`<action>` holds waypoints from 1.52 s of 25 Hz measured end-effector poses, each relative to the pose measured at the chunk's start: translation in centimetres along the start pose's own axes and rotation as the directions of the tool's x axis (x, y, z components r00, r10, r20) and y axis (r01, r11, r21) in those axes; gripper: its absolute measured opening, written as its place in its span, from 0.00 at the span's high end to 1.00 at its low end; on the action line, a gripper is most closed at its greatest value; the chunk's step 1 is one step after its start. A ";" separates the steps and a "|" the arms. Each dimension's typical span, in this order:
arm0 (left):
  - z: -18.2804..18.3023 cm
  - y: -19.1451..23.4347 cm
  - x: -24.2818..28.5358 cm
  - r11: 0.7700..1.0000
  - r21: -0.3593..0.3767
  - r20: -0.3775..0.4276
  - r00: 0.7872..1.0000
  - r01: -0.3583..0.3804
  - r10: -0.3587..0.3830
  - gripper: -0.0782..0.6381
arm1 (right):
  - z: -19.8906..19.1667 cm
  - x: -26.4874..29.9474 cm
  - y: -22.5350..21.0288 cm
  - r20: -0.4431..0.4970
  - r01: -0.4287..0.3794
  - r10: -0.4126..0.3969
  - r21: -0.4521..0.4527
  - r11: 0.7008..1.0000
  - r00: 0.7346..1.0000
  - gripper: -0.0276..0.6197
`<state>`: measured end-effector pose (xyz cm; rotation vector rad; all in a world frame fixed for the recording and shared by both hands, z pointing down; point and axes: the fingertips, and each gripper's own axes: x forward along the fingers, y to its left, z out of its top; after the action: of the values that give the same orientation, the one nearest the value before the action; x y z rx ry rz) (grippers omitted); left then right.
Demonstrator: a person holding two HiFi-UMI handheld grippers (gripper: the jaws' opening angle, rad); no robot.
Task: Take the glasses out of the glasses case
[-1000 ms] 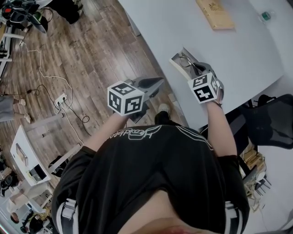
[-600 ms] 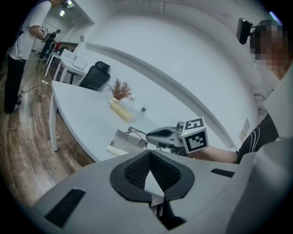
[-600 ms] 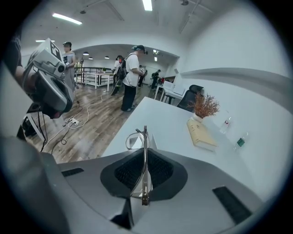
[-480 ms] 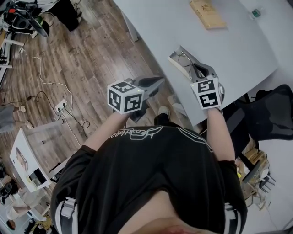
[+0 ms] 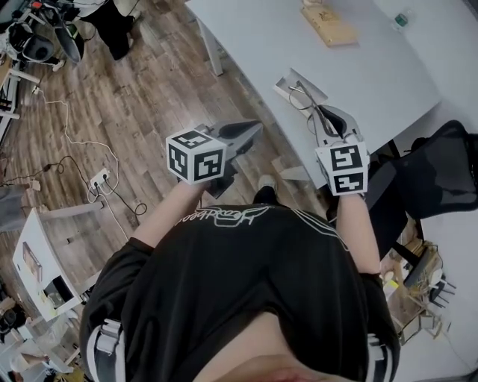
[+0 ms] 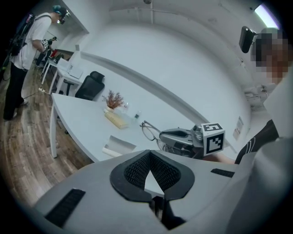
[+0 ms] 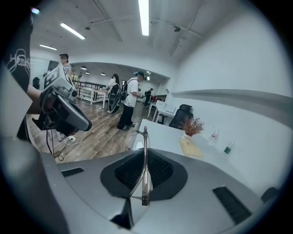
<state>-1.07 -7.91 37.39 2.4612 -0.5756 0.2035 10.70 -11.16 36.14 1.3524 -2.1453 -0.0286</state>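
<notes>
Pulling back, my right gripper (image 5: 323, 119) stays clamped on the glasses (image 6: 148, 130), now clear of the case (image 6: 118, 146); left gripper (image 6: 153, 178) closed, empty.

A white table (image 5: 388, 74) spreads ahead of the right gripper (image 5: 323, 123). Well beyond that gripper, at the table's far end, lie a flat tan board (image 5: 328, 26) and a small green-capped bottle (image 5: 401, 19). A black chair (image 5: 441, 175) stands just to its right. Wooden floor (image 5: 127, 89) lies under the left gripper (image 5: 250, 133), and a power strip (image 5: 98, 180) with trailing cables sits well to that gripper's left.
</notes>
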 end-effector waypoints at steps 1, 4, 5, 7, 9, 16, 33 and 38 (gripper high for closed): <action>-0.3 -0.6 -0.6 1.000 0.002 0.001 1.000 0.005 -0.005 0.88 | 0.4 -1.0 0.4 0.016 0.004 -0.004 0.008 1.000 1.000 0.92; -0.7 -2.5 -2.1 1.000 0.021 0.009 1.000 0.023 -0.024 0.88 | 1.6 -3.8 1.6 0.065 0.018 -0.020 0.028 0.999 0.998 0.92; -0.7 -3.1 -2.6 0.999 0.029 0.013 0.999 0.030 -0.030 0.88 | 1.9 -4.7 2.1 0.081 0.022 -0.025 0.037 0.999 0.996 0.92; -0.9 -4.3 -3.7 0.998 0.050 0.021 0.999 0.042 -0.043 0.88 | 2.3 -6.4 3.2 0.109 0.028 -0.035 0.064 0.998 0.993 0.92; -1.3 -5.6 -4.8 0.996 0.066 0.027 0.998 0.054 -0.056 0.88 | 2.3 -8.2 4.5 0.131 0.024 -0.037 0.101 0.995 0.991 0.92; -2.7 -10.1 -8.1 0.987 0.107 0.042 0.991 0.118 -0.124 0.88 | 2.1 -13.7 8.5 0.194 0.014 -0.057 0.219 0.976 0.979 0.92; -5.4 -14.7 -13.7 0.983 0.122 0.062 0.987 0.138 -0.146 0.88 | 2.4 -21.1 15.7 0.280 -0.016 -0.080 0.325 0.946 0.956 0.92; -6.1 -15.6 -14.5 0.979 0.137 0.058 0.986 0.150 -0.159 0.88 | 2.0 -22.1 16.8 0.296 -0.032 -0.081 0.358 0.933 0.952 0.92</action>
<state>-7.11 12.15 30.31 2.6362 -0.4079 0.0975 2.74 14.72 29.51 1.6748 -2.4824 0.1627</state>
